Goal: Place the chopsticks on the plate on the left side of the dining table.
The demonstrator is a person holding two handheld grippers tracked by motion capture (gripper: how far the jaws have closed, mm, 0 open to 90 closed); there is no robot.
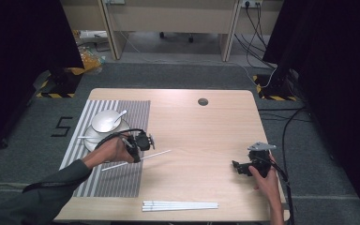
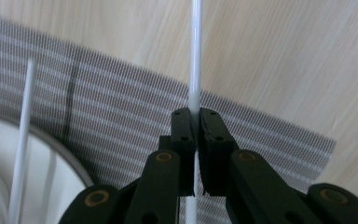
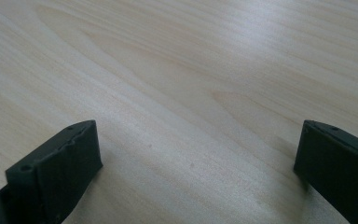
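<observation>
1. While the left tongs (image 1: pixel 140 143) clench a thin white plastic chopstick (image 1: pixel 157 154), it slants over the grey striped woven placemat (image 1: pixel 122 180) edge and the pale wooden desk (image 1: pixel 201 136).
2. Right tongs (image 1: pixel 238 167) hover released above bare wood, well apart.
3. A white ceramic bowl (image 1: pixel 104 121) with a spoon sits on the placemat.
4. More white chopsticks (image 1: pixel 180 206) lie by the near desk edge.
5. Grey carpet (image 1: pixel 168 75), cables and dark curtains surround the desk.
</observation>
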